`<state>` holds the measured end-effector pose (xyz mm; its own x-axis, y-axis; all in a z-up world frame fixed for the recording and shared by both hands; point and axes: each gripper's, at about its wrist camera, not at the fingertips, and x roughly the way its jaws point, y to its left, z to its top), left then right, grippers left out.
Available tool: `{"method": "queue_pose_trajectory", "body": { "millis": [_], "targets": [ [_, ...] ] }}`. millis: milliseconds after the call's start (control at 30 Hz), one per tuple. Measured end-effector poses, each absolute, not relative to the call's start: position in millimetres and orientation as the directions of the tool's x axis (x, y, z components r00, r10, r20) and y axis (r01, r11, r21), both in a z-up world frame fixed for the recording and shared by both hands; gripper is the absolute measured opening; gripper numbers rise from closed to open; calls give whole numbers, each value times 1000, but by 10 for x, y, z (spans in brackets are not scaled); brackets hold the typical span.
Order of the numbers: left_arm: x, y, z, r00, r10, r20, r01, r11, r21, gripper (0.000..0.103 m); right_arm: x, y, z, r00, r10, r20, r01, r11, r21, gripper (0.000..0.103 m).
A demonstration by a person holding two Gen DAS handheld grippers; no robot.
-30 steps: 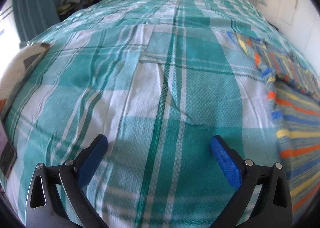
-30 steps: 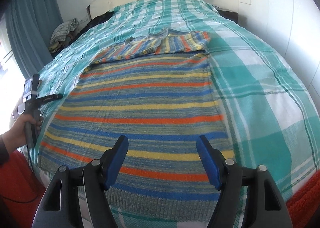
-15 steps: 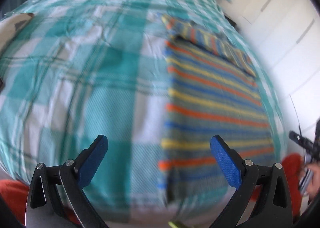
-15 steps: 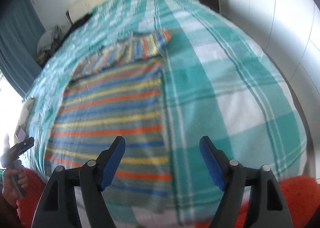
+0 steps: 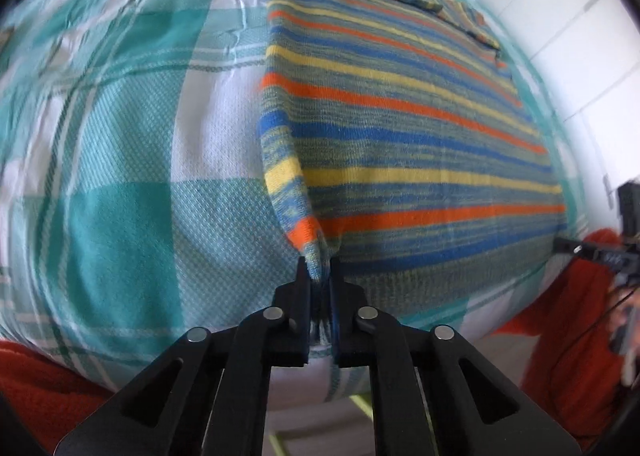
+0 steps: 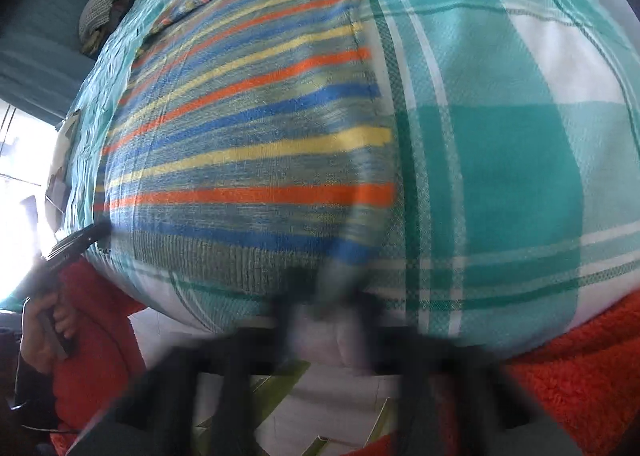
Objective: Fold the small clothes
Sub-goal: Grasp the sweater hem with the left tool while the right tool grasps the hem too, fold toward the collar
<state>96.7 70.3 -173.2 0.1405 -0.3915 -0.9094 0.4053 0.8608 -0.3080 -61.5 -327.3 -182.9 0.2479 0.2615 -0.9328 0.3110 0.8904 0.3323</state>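
Observation:
A striped knit sweater (image 5: 400,112), in blue, yellow, orange and grey, lies flat on the teal plaid bed cover (image 5: 120,176). My left gripper (image 5: 319,280) is shut on the sweater's near left hem corner and lifts it into a peak. In the right wrist view the sweater (image 6: 248,144) fills the left half. My right gripper (image 6: 332,296) is heavily blurred at the sweater's near right hem corner. Its jaws look close together with grey fabric between them, but the blur hides the grip.
The bed's near edge (image 6: 520,320) drops to orange-red fabric (image 6: 568,368) on both sides. Folded clothes (image 6: 98,12) and a teal curtain (image 6: 32,36) are at the far left. The other hand-held gripper shows at each view's side (image 5: 600,252).
Both grippers swung down to the sweater's near hem corners. My left gripper closed from wide open onto the left corner. My right gripper's fingers came together from wide open.

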Motion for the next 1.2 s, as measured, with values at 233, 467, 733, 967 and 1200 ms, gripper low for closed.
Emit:
{"method": "queue_pose_trajectory", "body": {
  "millis": [233,467,733,967,1200],
  "targets": [
    [1280,817,-1207,157,-569,-807,344,798,-495,5,-548,-3490,-1415,408,304,-861,314,839,445,6],
    [2442,450,-748,257,-608,-751,360,781,-509,5,388,-3902,-938,574,224,-787,264,860,438,6],
    [3990,-181,-923,302,-537,-787,326,834,-444,5,2156,-4515,-895,632,178,-754,293,846,445,6],
    [4797,-359,-1196,414,-395,-820,184,919,-350,70,3049,-4910,-1352,683,130,-718,345,809,475,27],
    [4167,-223,-892,462,-495,-736,394,858,-329,72,2821,-4693,-1140,716,123,-687,236,884,404,29]
  ]
}}
